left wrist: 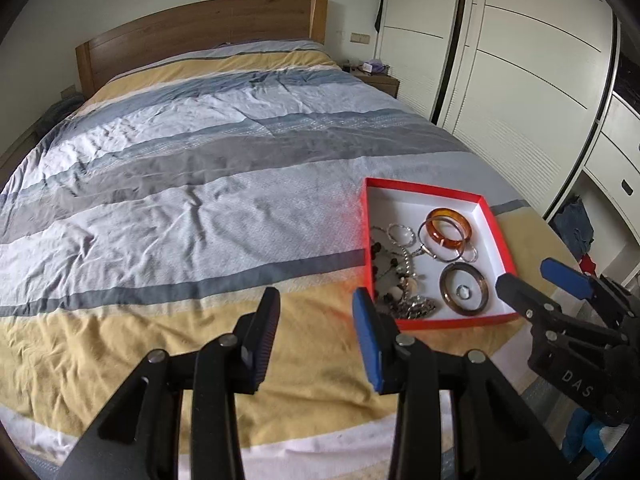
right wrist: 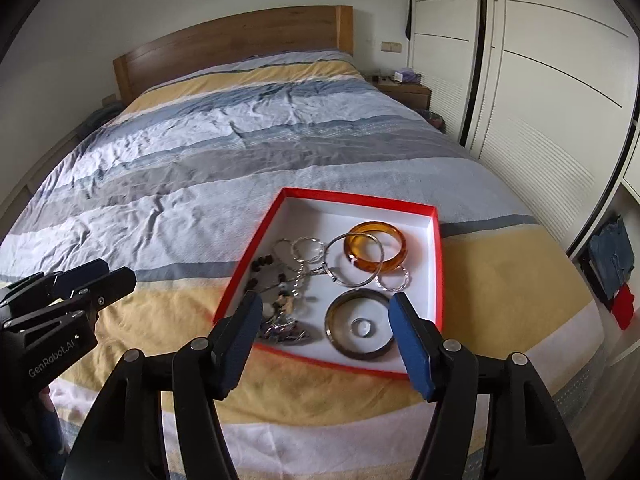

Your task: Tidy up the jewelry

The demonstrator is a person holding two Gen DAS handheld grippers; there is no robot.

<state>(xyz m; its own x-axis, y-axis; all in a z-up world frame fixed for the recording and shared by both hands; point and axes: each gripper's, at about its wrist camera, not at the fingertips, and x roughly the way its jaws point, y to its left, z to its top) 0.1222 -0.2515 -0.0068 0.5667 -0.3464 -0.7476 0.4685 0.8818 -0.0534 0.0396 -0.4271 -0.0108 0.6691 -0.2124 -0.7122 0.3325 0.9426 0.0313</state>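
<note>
A red box (left wrist: 424,189) (right wrist: 360,198) with a white inside lies on the bed near its right edge. In it are an amber bangle (left wrist: 448,213) (right wrist: 376,227), thin silver bangles (left wrist: 444,259) (right wrist: 348,280), a dark bangle (left wrist: 466,312) (right wrist: 360,354) around a small ring (left wrist: 464,292) (right wrist: 356,326), and a tangle of beaded chains (left wrist: 400,288) (right wrist: 280,312). My left gripper (left wrist: 316,300) (right wrist: 116,274) hangs open over the yellow stripe, left of the box. Above the box's near end, my right gripper (right wrist: 326,304) (left wrist: 526,272) is open. Neither holds anything.
A striped duvet (left wrist: 180,168) covers the bed up to a wooden headboard (left wrist: 200,24). A nightstand (right wrist: 404,88) stands at the far right. White wardrobe doors (right wrist: 552,112) run along the right side, with clothes (right wrist: 612,256) on a low shelf beside them.
</note>
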